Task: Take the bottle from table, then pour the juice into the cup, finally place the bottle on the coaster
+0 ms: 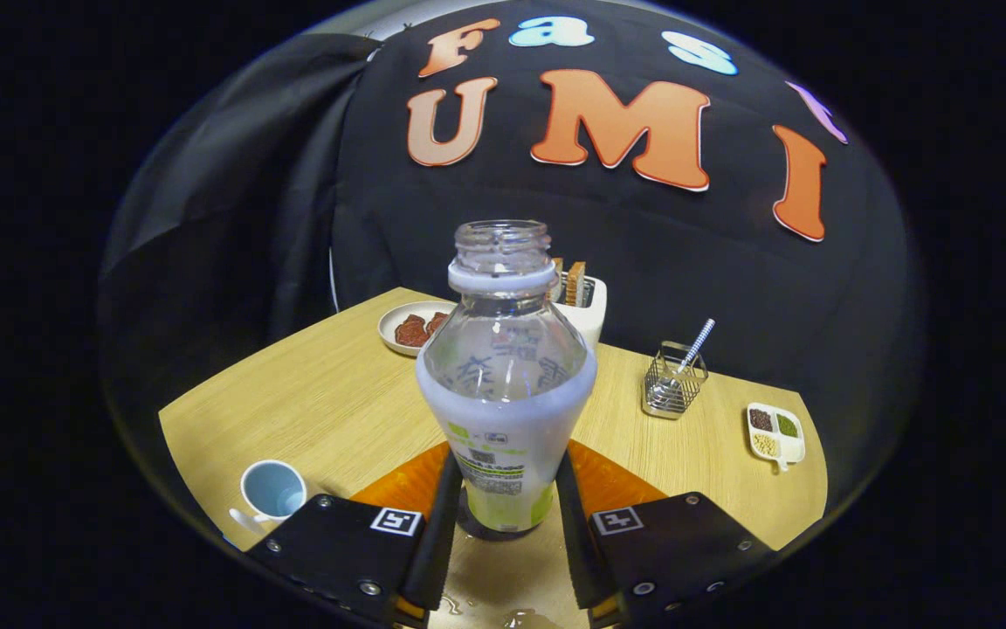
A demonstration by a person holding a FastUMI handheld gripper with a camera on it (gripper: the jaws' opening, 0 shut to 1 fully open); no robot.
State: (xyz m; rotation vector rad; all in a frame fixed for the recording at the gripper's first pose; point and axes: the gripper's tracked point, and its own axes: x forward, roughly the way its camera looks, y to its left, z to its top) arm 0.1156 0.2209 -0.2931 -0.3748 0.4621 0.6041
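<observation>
bottle (503,384): clear plastic, cap off, mouth open; stood upright on the table (328,393), between the fingers, lower body w/ label caught there. Base seen resting on the wood, not lifted.
gripper (503,515): both fingers closed in against the bottle's lower sides, one per side; a pinch on the label band is judged, tho the press itself can't be confirmed to the last bit.
contents: pale milky liquid up to approx. the shoulder; neck and upper dome empty.
weight: judged moderate, most of it low down, so fairly steady when held upright; shift expected once tilted.
stiffness: thin plastic wall likely gives under squeeze; w/ no cap, hard squeeze could push liquid up and out. Firm, not crushing, grip advised.
slip: label sleeve looks smooth; wet spots seen on the table just in front of the fingers, so a damp base or damp sides are possible. Slip risk judged real during tilt.
hold point: lower straight part of the body, below the flare, as now taken; flare above acts as a stop if the bottle is slid down.
cup (273,489): light blue, w/ handle, on the table near the left finger, apart from the bottle.
coaster (420,480): orange mat showing just beside the bottle's base, on both sides; whether the base overlaps it can't be told.
step: grasp stage judged; lift and pour not yet done.
</observation>
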